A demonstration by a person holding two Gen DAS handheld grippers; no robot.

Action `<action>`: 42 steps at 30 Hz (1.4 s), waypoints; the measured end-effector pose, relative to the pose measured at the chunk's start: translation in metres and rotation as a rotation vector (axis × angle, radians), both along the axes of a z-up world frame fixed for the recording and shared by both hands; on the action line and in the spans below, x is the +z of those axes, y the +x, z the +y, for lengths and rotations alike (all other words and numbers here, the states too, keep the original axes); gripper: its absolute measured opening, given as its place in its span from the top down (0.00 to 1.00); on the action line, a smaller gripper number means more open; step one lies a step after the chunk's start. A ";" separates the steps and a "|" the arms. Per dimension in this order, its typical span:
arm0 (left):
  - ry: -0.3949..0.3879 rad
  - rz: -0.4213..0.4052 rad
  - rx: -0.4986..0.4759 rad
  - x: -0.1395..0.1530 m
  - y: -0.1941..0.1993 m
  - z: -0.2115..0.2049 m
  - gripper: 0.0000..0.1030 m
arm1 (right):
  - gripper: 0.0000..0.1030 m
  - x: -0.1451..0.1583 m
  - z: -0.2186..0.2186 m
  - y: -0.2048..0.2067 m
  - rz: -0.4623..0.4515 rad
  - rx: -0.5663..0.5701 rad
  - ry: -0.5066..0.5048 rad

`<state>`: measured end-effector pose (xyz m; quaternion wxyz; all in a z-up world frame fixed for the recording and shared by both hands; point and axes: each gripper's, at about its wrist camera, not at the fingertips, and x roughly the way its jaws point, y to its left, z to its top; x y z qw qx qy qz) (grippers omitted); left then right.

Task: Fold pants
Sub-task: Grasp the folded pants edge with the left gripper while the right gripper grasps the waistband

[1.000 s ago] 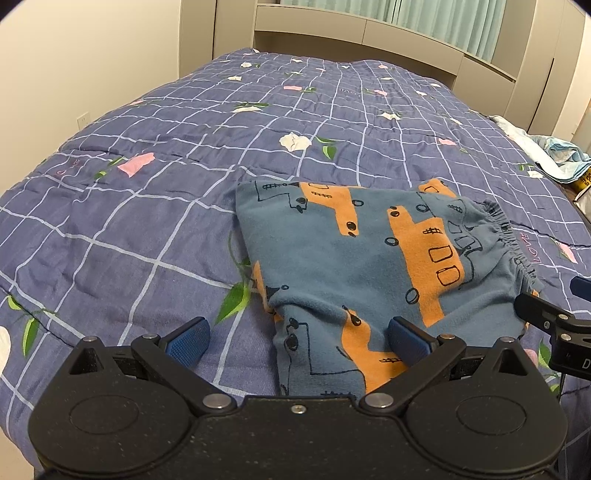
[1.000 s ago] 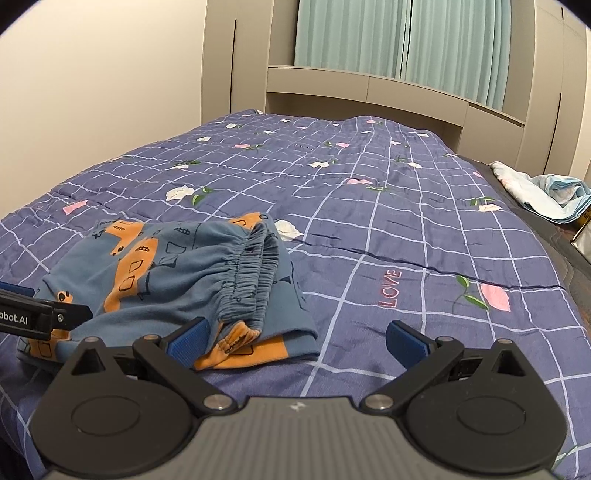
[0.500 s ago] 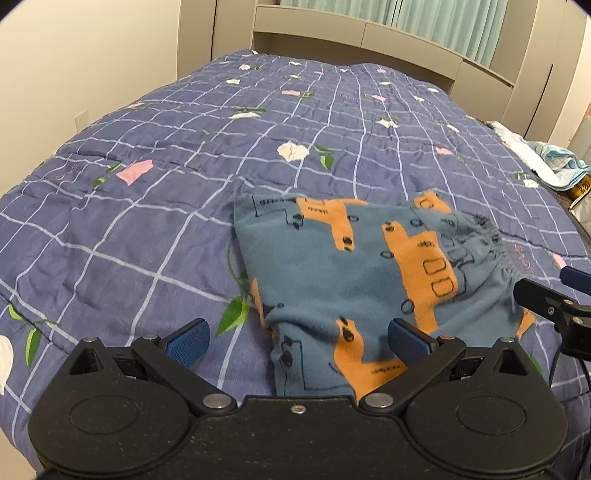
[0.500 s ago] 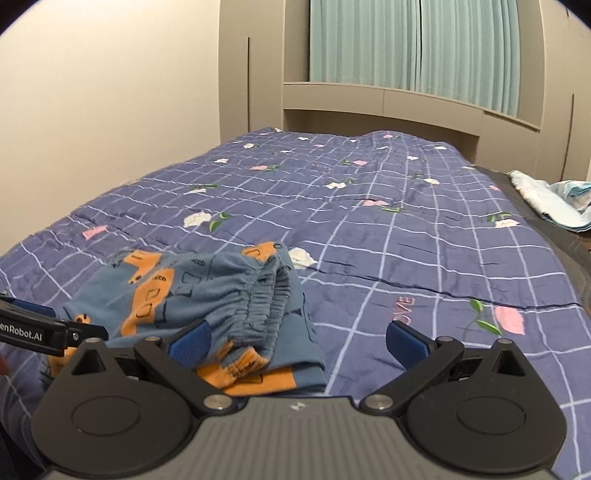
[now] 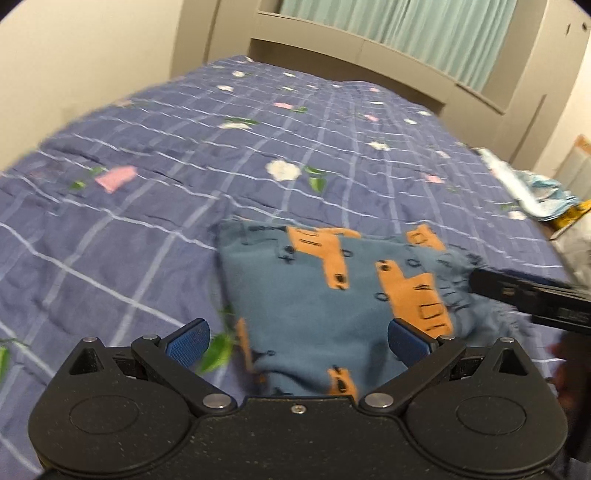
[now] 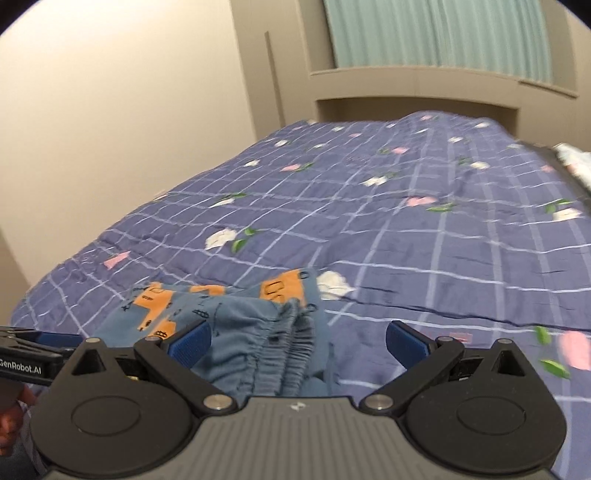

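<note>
Left wrist view: a bed seen from its near edge, motion-blurred, with the folded garment in front of the gripper.
Bed cover (image 5: 155, 229): purple-blue quilt with a pale grid and scattered pink, white and green flower prints; it fills most of both views.
Headboard unit (image 6: 413, 88): beige built-in surround at the far end of the bed, with pale green curtains (image 6: 436, 33) above it.
Pants (image 5: 332, 295): blue fabric with orange vehicle shapes, folded into a compact stack, lying on the quilt near the close edge of the bed (the elastic waistband (image 6: 291, 354) shows gathered, facing the right wrist camera).
Bundle at bed's right side (image 5: 543, 192): light blue and white cloth with something yellow beside it; too blurred to say more.
Left gripper (image 5: 295, 339): fingers spread wide apart, holding nothing; the near part of the pants lies between the two blue pads (image 5: 188, 339), without contact that I can make out.
Right gripper (image 6: 295, 341): fingers likewise wide apart and empty, the waistband end of the pants lying between and just ahead of them.
Right gripper in left view: its dark finger reaches in from the right edge, over the waistband side of the pants; whether it touches the cloth cannot be told.
</note>
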<state>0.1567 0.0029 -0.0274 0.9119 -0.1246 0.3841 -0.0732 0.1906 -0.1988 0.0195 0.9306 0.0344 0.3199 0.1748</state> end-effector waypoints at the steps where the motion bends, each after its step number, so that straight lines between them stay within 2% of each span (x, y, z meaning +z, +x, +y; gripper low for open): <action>1: -0.039 0.002 -0.016 -0.002 0.001 0.002 0.01 | 0.00 -0.003 -0.001 0.006 0.014 0.009 0.012; 4: -0.105 0.012 -0.024 -0.009 0.002 0.005 0.01 | 0.00 -0.014 -0.004 0.022 0.068 0.051 0.063; 8: -0.092 0.012 -0.020 -0.016 0.003 0.005 0.01 | 0.00 -0.027 -0.008 0.032 0.135 0.098 0.104; 16: -0.004 -0.023 -0.024 -0.023 0.000 -0.002 0.01 | 0.00 -0.037 -0.022 0.025 0.111 0.105 0.182; 22: -0.020 0.008 -0.024 -0.021 0.003 0.001 0.01 | 0.01 -0.035 -0.027 0.021 0.115 0.081 0.223; 34: 0.005 0.032 -0.049 -0.019 0.005 -0.001 0.01 | 0.28 -0.033 -0.028 0.007 0.089 0.015 0.258; 42: -0.067 0.067 -0.013 -0.014 0.007 0.013 0.01 | 0.37 -0.034 -0.029 0.001 0.080 -0.004 0.285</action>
